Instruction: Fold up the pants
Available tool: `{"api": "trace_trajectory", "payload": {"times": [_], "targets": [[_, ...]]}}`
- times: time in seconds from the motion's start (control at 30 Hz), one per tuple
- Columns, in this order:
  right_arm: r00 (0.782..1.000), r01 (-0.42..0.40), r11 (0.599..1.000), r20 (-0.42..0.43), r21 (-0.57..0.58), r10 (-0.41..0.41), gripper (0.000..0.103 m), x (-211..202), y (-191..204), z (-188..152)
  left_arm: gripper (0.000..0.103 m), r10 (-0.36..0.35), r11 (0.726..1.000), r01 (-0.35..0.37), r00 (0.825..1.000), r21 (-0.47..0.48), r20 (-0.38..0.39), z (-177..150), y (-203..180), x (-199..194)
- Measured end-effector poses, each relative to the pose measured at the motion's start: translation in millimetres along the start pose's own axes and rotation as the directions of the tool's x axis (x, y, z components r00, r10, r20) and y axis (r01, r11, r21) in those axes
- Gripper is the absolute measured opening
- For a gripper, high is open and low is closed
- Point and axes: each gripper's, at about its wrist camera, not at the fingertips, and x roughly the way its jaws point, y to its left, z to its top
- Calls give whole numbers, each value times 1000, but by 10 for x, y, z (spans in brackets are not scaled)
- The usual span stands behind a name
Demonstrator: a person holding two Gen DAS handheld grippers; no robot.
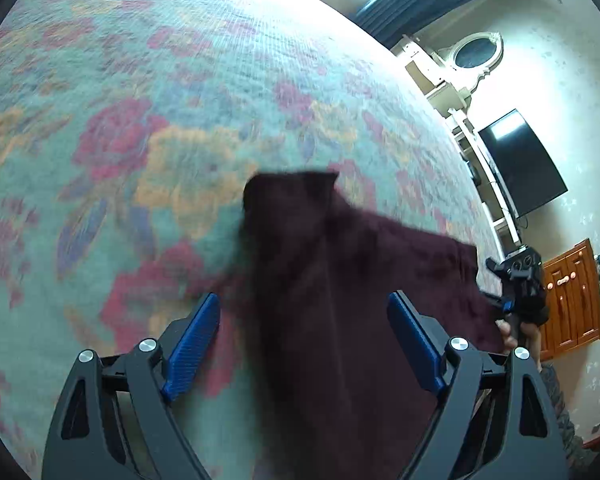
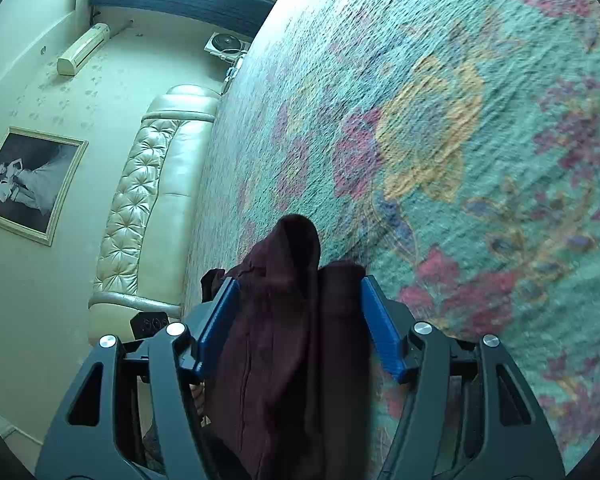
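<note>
This is a home bedroom. A floral bedspread [image 2: 480,120] meets a tufted cream headboard [image 2: 148,184]. A framed photograph [image 2: 28,184] and television [image 1: 520,164] hang nearby.

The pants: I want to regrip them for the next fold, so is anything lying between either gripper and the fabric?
Nothing visible does. The dark maroon pants already lie between the left gripper's open fingers and the right gripper's; around them only the floral bedspread shows.
</note>
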Motion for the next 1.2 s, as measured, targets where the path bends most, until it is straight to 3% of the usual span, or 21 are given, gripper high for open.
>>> {"api": "trace_trajectory", "payload": {"times": [0.07, 0.1, 0.13, 0.17, 0.23, 0.3, 0.5, 0.7, 0.83, 0.9, 1.03, 1.1, 1.2], "targets": [[1000, 17, 1000, -18, -26, -17, 55, 64, 39, 24, 84, -11, 1000, 11, 1000, -20, 0, 91, 6, 98], [999, 38, 998, -24, -44, -39, 49, 88, 61, 31, 78, 8, 1000, -8, 1000, -21, 0, 115, -19, 150], [998, 53, 997, -27, -50, -54, 36, 100, 56, 33, 71, 41, 999, -41, 999, -2, 8, 128, -59, 175], [999, 42, 998, -26, -42, -43, 28, 97, 30, 27, 49, 63, 998, -63, 998, 17, 9, 128, -92, 192], [1000, 23, 999, -19, -35, -24, 21, 83, -8, 10, 41, 85, 996, -86, 996, 23, 9, 127, -119, 226], [1000, 22, 998, -3, -57, -22, 19, 58, 11, -11, 28, 93, 995, -93, 995, 22, 20, 121, -112, 208], [997, 63, 989, 49, -136, -57, 15, 55, 216, 46, 19, 150, 986, -153, 987, 68, 52, 185, -282, 161], [996, 54, 994, 70, -99, -47, 12, 100, 169, 227, 19, 146, 986, -149, 988, 68, 56, 459, -225, 252], [997, 50, 994, 59, -101, -45, 13, 64, 65, 188, 23, 135, 988, -138, 990, 73, 46, 378, -124, 217], [998, 28, 996, 60, -88, -23, 19, 8, 71, 143, 35, 134, 989, -136, 990, 54, 38, 323, -77, 167], [997, 48, 996, 60, -70, -43, 50, -227, 74, -87, 44, 96, 994, -97, 995, 46, 7, 84, -29, 1], [999, 27, 998, 34, -58, -25, 54, -303, 60, -250, 61, 85, 995, -85, 996, 58, -2, -71, -38, -74], [1000, -4, 999, -3, -33, 4, 59, -358, 28, -506, 77, 48, 997, -47, 999, 57, -14, -323, -95, -173]]}}
